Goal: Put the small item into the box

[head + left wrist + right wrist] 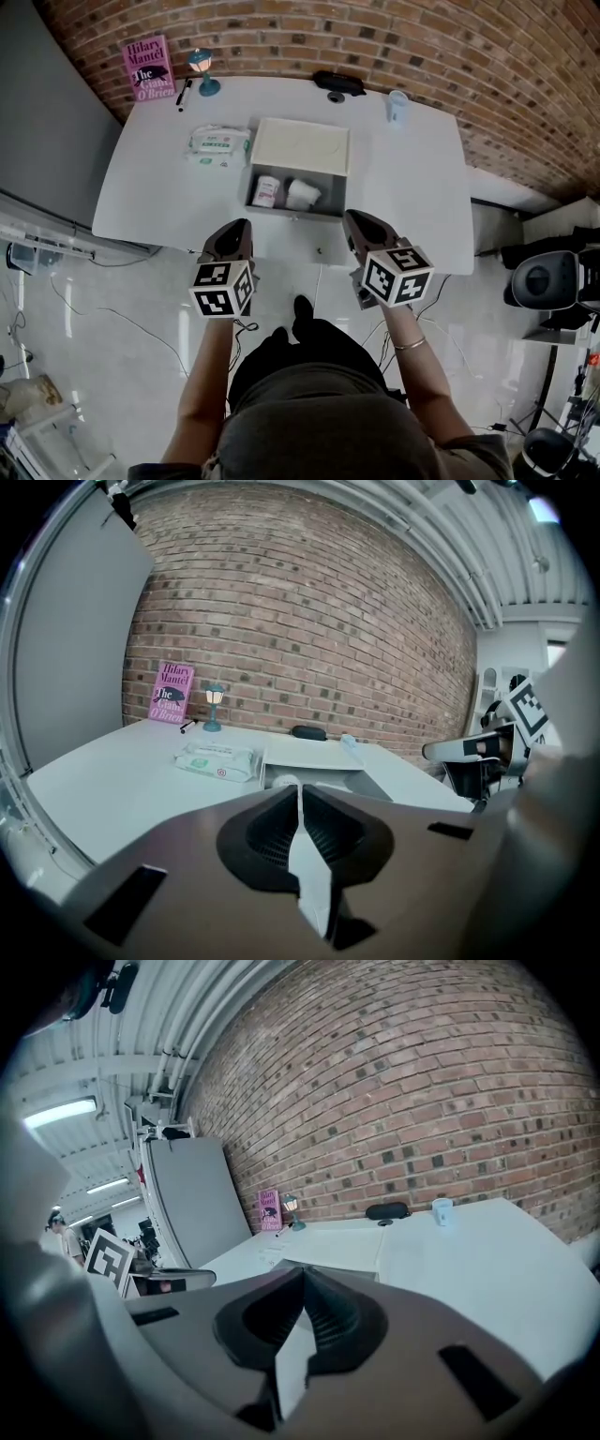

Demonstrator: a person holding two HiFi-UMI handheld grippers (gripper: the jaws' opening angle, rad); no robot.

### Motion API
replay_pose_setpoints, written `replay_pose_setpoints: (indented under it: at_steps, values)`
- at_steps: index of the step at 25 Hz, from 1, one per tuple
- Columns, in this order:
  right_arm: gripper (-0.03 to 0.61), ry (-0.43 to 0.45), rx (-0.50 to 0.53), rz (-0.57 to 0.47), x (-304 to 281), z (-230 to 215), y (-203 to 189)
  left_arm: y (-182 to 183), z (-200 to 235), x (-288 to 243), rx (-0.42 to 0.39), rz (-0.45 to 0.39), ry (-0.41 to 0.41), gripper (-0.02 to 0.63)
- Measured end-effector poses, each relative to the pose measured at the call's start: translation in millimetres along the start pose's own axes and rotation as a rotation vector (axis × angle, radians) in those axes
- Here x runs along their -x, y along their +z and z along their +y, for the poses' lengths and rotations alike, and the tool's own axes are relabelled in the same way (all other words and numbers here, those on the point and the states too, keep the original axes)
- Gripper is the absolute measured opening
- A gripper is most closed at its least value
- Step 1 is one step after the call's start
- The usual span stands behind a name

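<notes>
Inside the grey box, its flat cream lid thrown back, sit a small tub and a white lump. The tub's pink label shows only in the head view. Nearer than the box, the left gripper and right gripper hold their ribbed black jaws closed on nothing. Left of the box lies a soft wipes pack. Beyond that, a pink book reads "Hilary Mantel, The Giant, O'Brien".

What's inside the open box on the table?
Two small white items sit side by side in the box: a pink-labelled container and a plain white item. Anything beneath them is covered.
</notes>
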State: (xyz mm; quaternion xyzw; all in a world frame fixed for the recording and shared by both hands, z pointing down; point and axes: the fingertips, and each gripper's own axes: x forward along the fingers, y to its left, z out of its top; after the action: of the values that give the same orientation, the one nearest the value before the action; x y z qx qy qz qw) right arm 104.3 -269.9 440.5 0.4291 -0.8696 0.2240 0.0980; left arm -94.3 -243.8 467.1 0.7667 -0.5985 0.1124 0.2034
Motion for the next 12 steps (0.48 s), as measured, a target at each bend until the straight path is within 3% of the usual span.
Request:
replay_pose_setpoints:
  at_steps: [12]
  values:
    - [0.003, -0.023, -0.018, -0.018, 13.2, -2.1, -11.2, 9.0, -4.4, -1.1, -0.037, -0.009, -0.012, 0.034]
